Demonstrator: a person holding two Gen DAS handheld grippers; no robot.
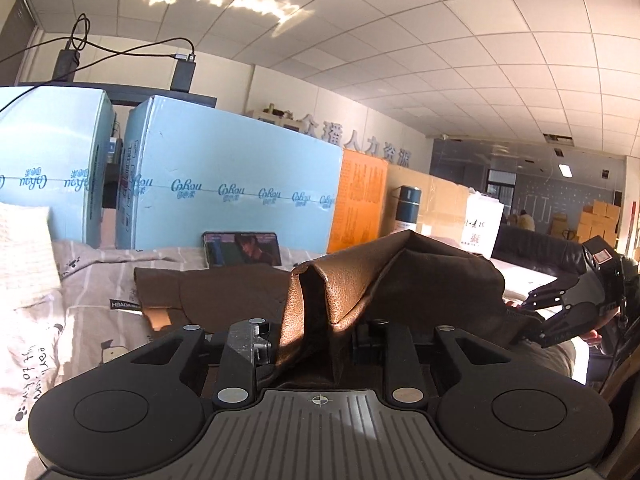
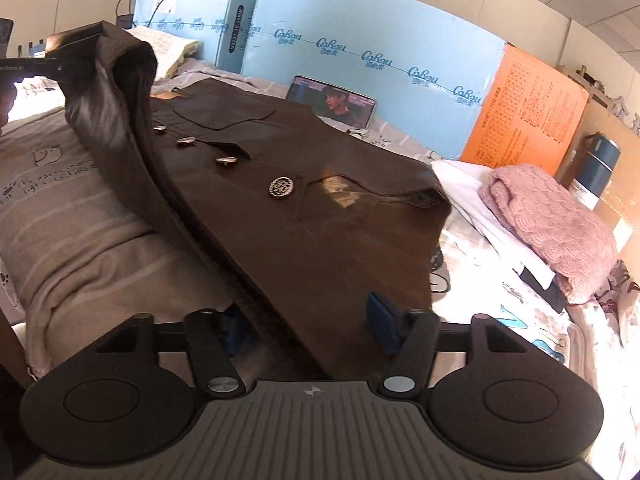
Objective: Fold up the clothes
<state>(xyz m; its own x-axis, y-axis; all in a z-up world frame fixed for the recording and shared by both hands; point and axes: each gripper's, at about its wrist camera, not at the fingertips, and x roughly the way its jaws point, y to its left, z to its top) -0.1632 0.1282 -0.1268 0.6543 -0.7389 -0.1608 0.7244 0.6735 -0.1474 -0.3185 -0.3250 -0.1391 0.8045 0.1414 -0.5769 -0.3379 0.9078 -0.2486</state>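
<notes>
A brown leather garment (image 2: 288,200) with metal buttons (image 2: 282,189) lies partly spread on the bed and is lifted at two points. My left gripper (image 1: 310,340) is shut on a raised fold of it (image 1: 316,292); the leather stands up between the fingers. My right gripper (image 2: 308,324) has the garment's near edge between its blue pads (image 2: 382,322), which stand wide apart around it. The right gripper shows in the left wrist view (image 1: 568,308), and the left gripper shows at the top left of the right wrist view (image 2: 48,60), holding the raised end.
The bed has a printed beige sheet (image 2: 80,216). A phone (image 2: 334,100) playing video leans against blue cartons (image 2: 360,40). A pink knit sweater (image 2: 556,224) on white folded cloth (image 2: 472,200) lies right. An orange box (image 2: 528,112) and a dark flask (image 2: 596,172) stand behind.
</notes>
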